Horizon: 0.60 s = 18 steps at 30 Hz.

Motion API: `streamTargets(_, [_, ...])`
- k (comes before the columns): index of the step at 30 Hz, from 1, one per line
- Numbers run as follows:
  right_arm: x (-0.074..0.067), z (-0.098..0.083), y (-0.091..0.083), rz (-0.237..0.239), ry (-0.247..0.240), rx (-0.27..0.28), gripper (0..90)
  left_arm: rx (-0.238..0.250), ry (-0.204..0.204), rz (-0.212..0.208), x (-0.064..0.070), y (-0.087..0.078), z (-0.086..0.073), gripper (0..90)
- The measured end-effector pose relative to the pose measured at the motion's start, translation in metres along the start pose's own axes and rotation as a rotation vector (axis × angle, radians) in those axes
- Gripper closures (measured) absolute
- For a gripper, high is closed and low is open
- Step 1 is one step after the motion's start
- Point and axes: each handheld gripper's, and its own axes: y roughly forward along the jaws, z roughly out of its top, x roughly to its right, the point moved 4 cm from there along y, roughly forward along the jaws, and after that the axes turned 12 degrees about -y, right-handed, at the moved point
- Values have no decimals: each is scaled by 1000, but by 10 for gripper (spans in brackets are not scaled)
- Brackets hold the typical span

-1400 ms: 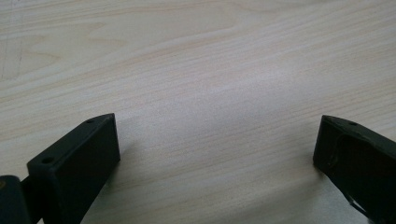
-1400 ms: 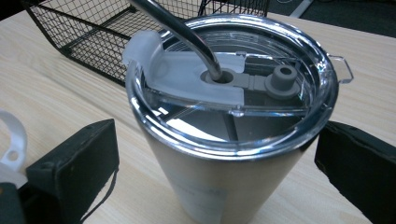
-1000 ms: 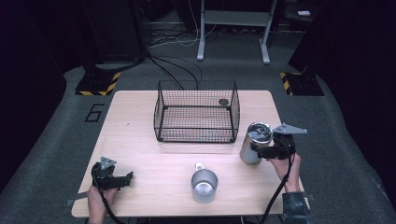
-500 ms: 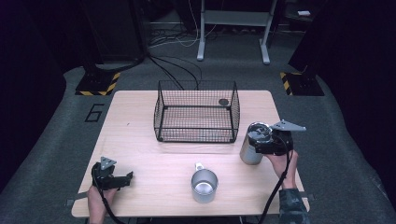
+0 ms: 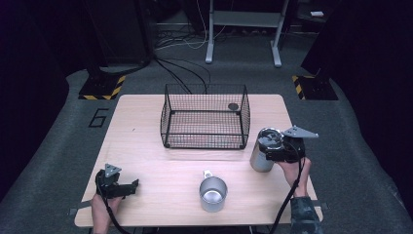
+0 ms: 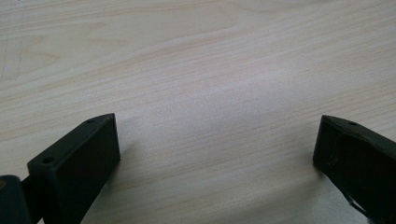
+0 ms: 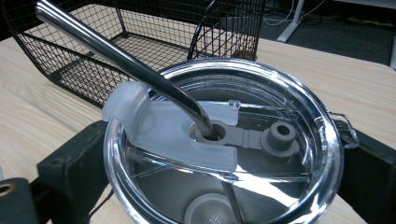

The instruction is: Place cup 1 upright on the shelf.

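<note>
Tumbler (image 5: 261, 155) sits just right of the wire basket (image 5: 204, 117), right gripper (image 5: 272, 152) clamped on it; steel mug (image 5: 213, 193) nearby. Left gripper (image 6: 215, 154) jaws gape over bare surface (image 6: 196, 70). Right gripper view: straw (image 7: 121, 60) leans basketward, so it might snag the mesh.

A lab or test studio: black curtains (image 5: 44, 58) all round, grey carpet (image 5: 58, 146) with hazard-striped floor plates (image 5: 101, 87), loose cables (image 5: 187, 73), and a lone wooden counter (image 5: 146, 161).
</note>
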Motion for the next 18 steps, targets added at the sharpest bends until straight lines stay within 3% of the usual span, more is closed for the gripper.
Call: streamTargets(18, [-5, 4, -5, 6, -7, 11, 30, 0, 0, 0, 0, 0, 0, 4])
